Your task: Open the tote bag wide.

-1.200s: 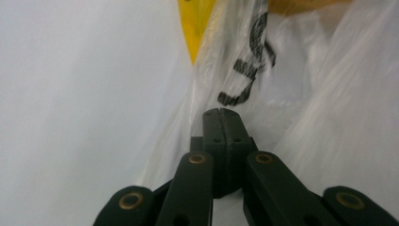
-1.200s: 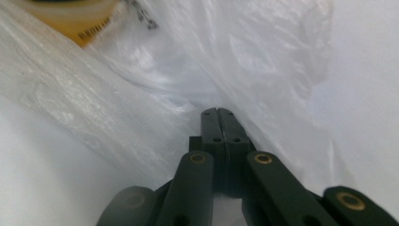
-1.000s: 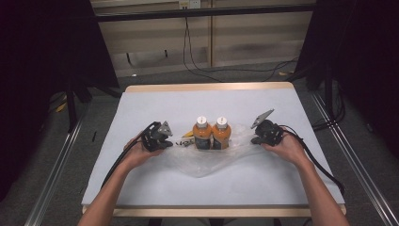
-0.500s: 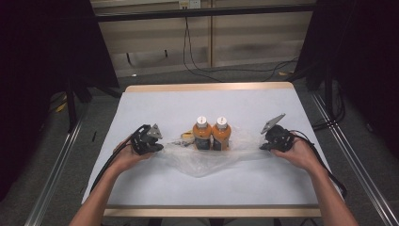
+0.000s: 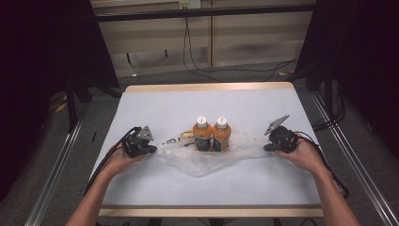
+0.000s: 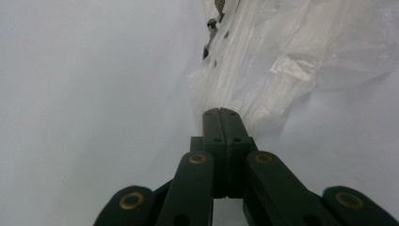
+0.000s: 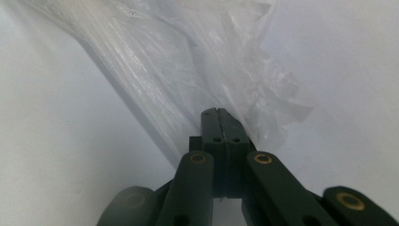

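- Clear plastic bag [image 5: 207,157] lay spread on the white tabletop [image 5: 188,108], near its middle, pulled out toward both hands.
- Two orange bottles [image 5: 211,134] with white caps stood upright, side by side and touching, on or within the bag; which of the two could not be told from the high view.
- Left gripper [image 5: 149,149] sat at the bag's left end, jaws pressed together on a bunched corner of the film; the left gripper view [image 6: 221,113] showed the plastic gathering into the closed tips.
- Right gripper [image 5: 267,148] sat at the bag's right end, jaws likewise clamped on the film; in the right gripper view [image 7: 219,112] the sheet ran taut up and away from the tips.
- Handling judgement: film looked thin, soft and slick, with no stiffness of its own. Likely to slide out of a light pinch or tear if jerked.
- Bottles looked full, so probably the only real weight here; top-heavy enough to tip if the bag shifted under them.
- Best hold, as judged: bunched edges or corners, several layers thick, as both grippers had them. A single layer would give little to bite on.
- Even tension on both ends seemed wise, to keep the bottles standing.
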Tool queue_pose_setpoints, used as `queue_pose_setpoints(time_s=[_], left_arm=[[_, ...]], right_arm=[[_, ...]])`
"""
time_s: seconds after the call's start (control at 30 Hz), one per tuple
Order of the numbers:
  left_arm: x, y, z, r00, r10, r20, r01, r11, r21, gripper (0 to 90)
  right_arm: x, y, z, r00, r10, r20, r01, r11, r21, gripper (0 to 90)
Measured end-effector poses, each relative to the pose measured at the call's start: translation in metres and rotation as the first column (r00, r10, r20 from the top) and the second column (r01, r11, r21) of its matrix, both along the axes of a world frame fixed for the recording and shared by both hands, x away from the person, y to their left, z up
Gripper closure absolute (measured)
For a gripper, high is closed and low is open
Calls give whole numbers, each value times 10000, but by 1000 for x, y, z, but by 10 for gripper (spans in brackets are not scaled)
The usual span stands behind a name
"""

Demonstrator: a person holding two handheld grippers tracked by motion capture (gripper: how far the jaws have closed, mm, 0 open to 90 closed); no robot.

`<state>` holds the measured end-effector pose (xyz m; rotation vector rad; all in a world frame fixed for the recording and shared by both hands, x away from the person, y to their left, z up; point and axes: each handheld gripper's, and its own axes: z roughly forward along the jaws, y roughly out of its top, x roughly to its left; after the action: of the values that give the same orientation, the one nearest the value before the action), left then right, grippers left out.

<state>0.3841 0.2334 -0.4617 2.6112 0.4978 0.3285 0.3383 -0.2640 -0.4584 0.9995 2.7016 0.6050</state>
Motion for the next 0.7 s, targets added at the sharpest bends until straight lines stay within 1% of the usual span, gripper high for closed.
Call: queue_pose_setpoints(time_s=[0.03,0.07,0.1,0.13,0.17,0.2,0.23,0.27,0.3,0.37,0.4,0.43,0.47,0.5,0.53,0.57,0.6,0.63,0.7], left_arm=[[0,5,0,10000,57,-14,-58,9999,-146,900],[0,11,-1,9992,340,-233,-353,9978,-568,900],[0,15,-4,9979,577,-305,-604,9937,-948,900],[-1,14,-4,9978,621,-219,-639,9937,-919,900],[-2,13,-3,9984,536,-151,-546,9955,-779,900],[-1,13,-3,9984,528,-190,-541,9953,-798,900],[0,14,-3,9985,503,-227,-521,9952,-828,900],[0,14,-3,9979,592,-275,-615,9938,-931,900],[0,16,-4,9978,610,-240,-633,9922,-1074,900],[-1,19,-6,9966,779,-252,-806,9871,-1382,900],[-2,21,-7,9956,869,-337,-913,9821,-1645,900],[-2,22,-7,9951,922,-352,-969,9804,-1713,900],[-2,23,-6,9952,948,-260,-980,9788,-1797,900],[-3,23,-5,9947,973,-322,-1017,9772,-1862,900],[-3,23,-4,9951,956,-261,-989,9761,-1937,900],[-3,23,-3,9949,987,-201,-1007,9731,-2072,900],[-4,23,-2,9949,993,-181,-1009,9699,-2218,900],[-4,23,-1,9940,1065,-232,-1090,9673,-2290,900],[-5,23,3,9934,1140,-111,-1130,9597,-2573,880]], right_arm=[[0,-1,0,9999,-25,103,27,9999,-169,900],[-2,-3,0,9993,-254,285,272,9976,-639,900],[-3,-8,1,9982,-478,362,507,9950,-864,900],[-4,-16,1,9980,-586,255,600,9965,-587,900],[-5,-24,0,9977,-661,155,664,9977,-168,900],[-6,-26,-2,9976,-625,303,625,9980,19,900],[-8,-24,-1,9978,-616,226,618,9981,-76,900],[-8,-20,0,9988,-407,283,412,9990,-160,900],[-8,-16,0,9991,-293,297,297,9995,-140,900],[-6,-10,0,9992,-245,313,243,9997,65,900],[-4,-8,-1,9993,-136,360,132,9998,124,900],[-4,-5,-1,9993,-182,332,178,9998,119,900],[-3,-3,-2,9994,-110,323,106,9999,133,900],[-2,-3,-2,9993,8,386,-18,9996,267,900],[-3,-2,-2,9994,-43,349,29,9992,400,900],[-3,-1,-2,9994,-171,295,158,9990,429,900],[-3,0,-3,9993,-139,355,124,9991,415,900],[-3,0,-3,9994,-138,327,120,9984,547,900],[-2,1,-3,9990,-194,409,166,9976,668,900]])
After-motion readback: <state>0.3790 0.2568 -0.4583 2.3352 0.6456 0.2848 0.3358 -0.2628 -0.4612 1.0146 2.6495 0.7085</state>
